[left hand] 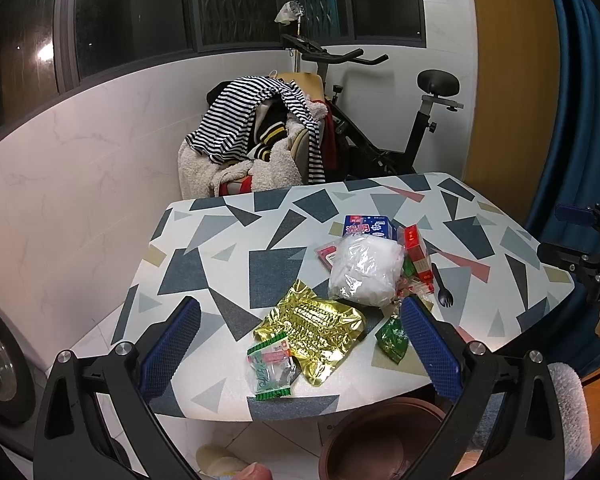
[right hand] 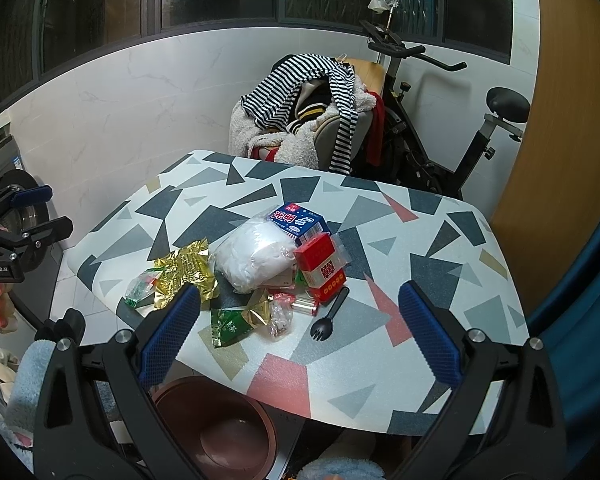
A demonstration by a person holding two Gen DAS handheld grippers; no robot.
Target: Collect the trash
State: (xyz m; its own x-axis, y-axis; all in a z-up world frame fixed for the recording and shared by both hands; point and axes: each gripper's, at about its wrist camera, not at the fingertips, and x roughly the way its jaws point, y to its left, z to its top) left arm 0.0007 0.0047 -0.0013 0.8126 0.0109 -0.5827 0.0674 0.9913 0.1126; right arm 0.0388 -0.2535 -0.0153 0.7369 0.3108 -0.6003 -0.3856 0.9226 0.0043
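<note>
Left wrist view: left gripper [left hand: 300, 344] hangs wide open and empty above the near edge of the patterned table [left hand: 204, 264], its blue pads either side of a gold foil wrapper [left hand: 312, 332] and a clear green-printed candy wrapper [left hand: 270, 368] at that edge. Right wrist view: right gripper [right hand: 300, 336] likewise spread wide, holding nothing, over the trash heap mid-table — white plastic bag [right hand: 256, 256], blue box [right hand: 300, 220], red box [right hand: 320, 264], green sachet [right hand: 226, 326], black spork [right hand: 328, 316] just beside them. Brown bin [right hand: 216, 428] sits on the floor below the table's near edge.
</note>
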